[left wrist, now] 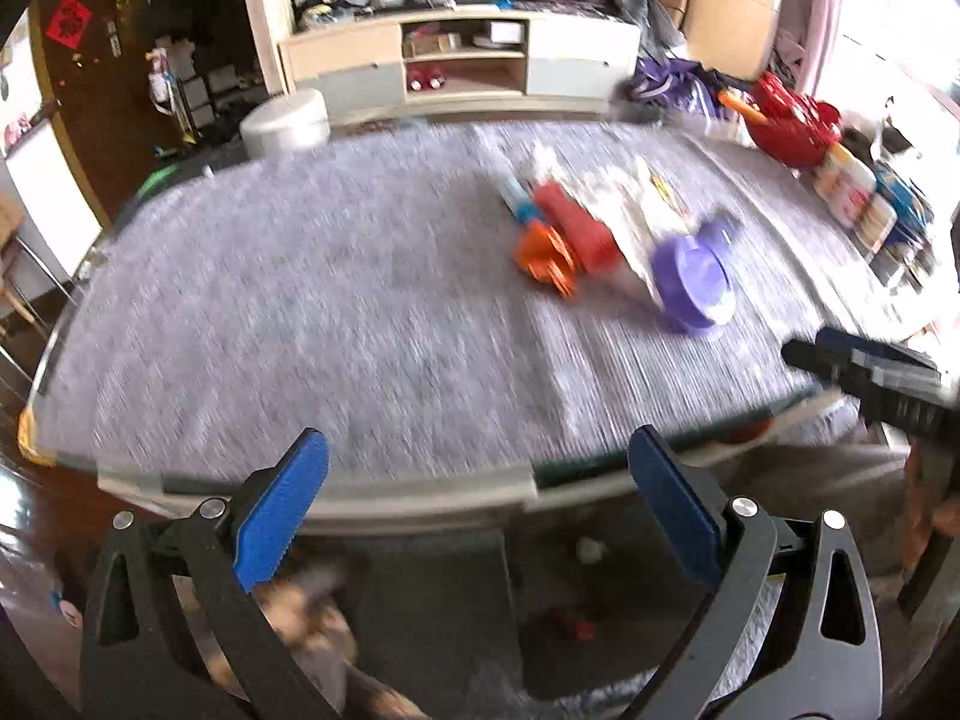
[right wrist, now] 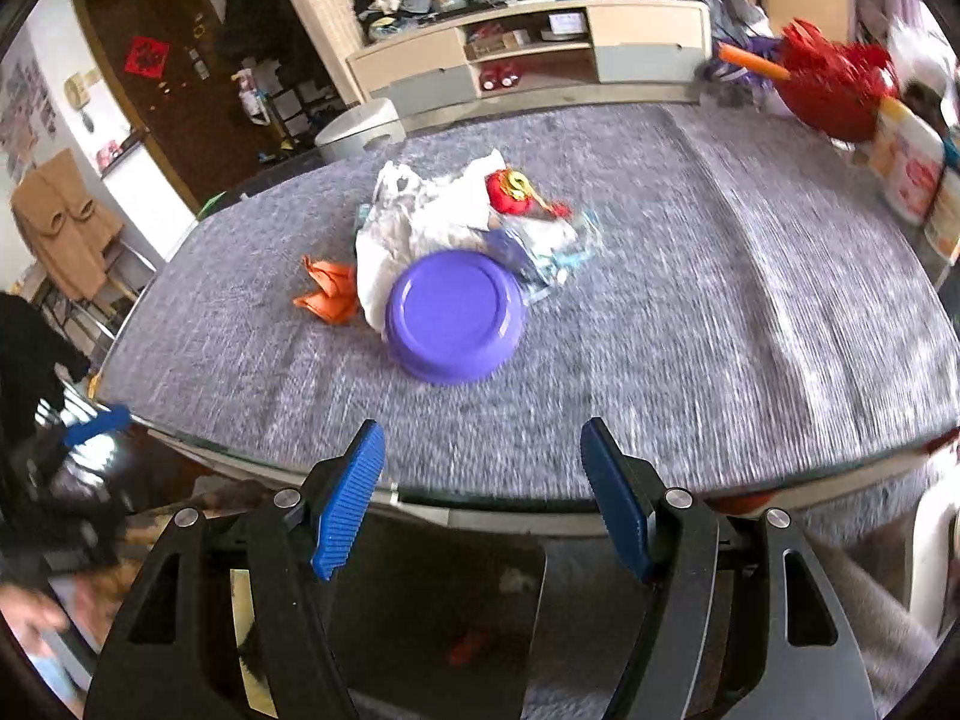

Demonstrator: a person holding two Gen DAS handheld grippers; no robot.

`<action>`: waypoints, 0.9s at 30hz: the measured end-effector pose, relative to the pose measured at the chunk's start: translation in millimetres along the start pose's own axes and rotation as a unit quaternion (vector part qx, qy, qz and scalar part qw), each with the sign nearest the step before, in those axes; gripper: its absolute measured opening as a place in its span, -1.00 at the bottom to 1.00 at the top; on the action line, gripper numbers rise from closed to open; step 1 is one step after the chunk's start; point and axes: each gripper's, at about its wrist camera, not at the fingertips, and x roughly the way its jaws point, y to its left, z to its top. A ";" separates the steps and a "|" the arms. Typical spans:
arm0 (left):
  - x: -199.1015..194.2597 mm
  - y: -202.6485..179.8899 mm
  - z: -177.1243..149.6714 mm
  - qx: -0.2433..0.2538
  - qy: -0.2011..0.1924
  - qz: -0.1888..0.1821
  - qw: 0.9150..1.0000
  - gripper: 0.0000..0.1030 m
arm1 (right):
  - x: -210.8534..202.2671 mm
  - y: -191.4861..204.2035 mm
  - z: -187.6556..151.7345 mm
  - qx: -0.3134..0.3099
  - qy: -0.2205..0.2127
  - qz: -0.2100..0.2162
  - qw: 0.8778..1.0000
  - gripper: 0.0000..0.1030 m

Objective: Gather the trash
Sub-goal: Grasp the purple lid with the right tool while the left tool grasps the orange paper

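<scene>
Both tongs [left wrist: 474,498] [right wrist: 480,492] wide, empty; trash pile [right wrist: 474,222] w/ purple bowl [right wrist: 453,315] well ahead.

A table [right wrist: 750,312] covered with a grey woven cloth [right wrist: 300,372] fills the foreground; its near edge shows a pale rim. Behind it stands a low cabinet [right wrist: 528,60] in cream and grey, with open middle shelves and drawers at each side. Clothes and bundles are heaped on top of it. A dark brown door [right wrist: 156,84] at the left carries a red paper square [right wrist: 146,57]. A tan coat [right wrist: 60,228] hangs on a chair at far left. A round white bin [right wrist: 360,129] sits on the floor beyond the table. Strong daylight enters at the right [left wrist: 888,54]. The floor [left wrist: 12,516] is dark and glossy.
</scene>
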 end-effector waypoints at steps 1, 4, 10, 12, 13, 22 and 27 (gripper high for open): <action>1.3 2.2 9.3 0.000 -0.004 0.003 1.000 0.84 | 3.4 2.1 2.7 -0.008 -0.001 0.000 1.000 0.34; 7.0 5.1 30.9 0.003 -0.011 0.009 1.000 0.84 | 16.4 10.5 9.3 -0.026 -0.001 0.000 1.000 0.34; 34.4 4.3 64.9 0.009 -0.010 0.002 1.000 0.79 | 48.4 15.7 22.1 -0.039 0.016 0.002 0.999 0.34; 49.6 1.1 72.5 0.013 0.000 -0.004 1.000 0.68 | 57.4 15.6 25.8 -0.041 0.020 0.002 0.999 0.34; 56.8 -0.1 75.5 0.014 0.005 -0.008 1.000 0.61 | 59.6 15.5 26.9 -0.042 0.020 0.001 0.999 0.33; 109.1 -17.5 87.5 0.024 0.036 -0.046 0.998 0.46 | 67.3 13.4 33.4 -0.044 0.018 0.003 0.999 0.33; 134.1 -26.2 88.8 0.026 0.056 -0.061 0.996 0.26 | 69.4 8.8 36.9 -0.041 0.017 0.007 0.999 0.34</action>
